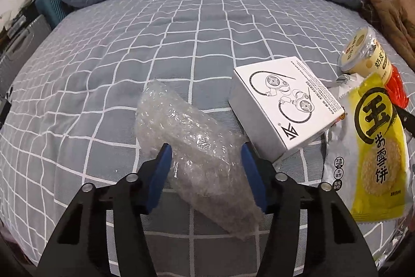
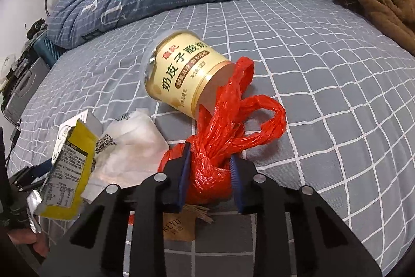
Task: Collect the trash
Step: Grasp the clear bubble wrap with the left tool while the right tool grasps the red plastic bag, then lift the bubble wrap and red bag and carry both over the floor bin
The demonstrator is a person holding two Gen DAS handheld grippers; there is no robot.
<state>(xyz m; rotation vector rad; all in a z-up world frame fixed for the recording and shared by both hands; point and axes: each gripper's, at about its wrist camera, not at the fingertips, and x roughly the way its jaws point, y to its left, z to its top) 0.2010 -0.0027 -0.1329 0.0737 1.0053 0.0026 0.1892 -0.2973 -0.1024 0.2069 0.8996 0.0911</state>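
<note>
Two grippers work over the checked bedsheet (image 1: 155, 43); the left gripper (image 1: 206, 155) stands wide, its blue pads either side of a crumpled bubble wrap (image 1: 192, 144) lying between them, contact unclear; right of it sit a white box (image 1: 288, 100) and a yellow snack wrapper (image 1: 376, 147); the right gripper (image 2: 210, 153) pinches a knotted red plastic bag (image 2: 223, 136), a yoghurt tub (image 2: 181, 72) lying just beyond.

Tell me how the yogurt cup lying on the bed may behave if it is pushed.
The yogurt cup lies on its side and is round, so it would probably roll. It looks opened, so likely light. The soft bed sheet may slow it.
</note>
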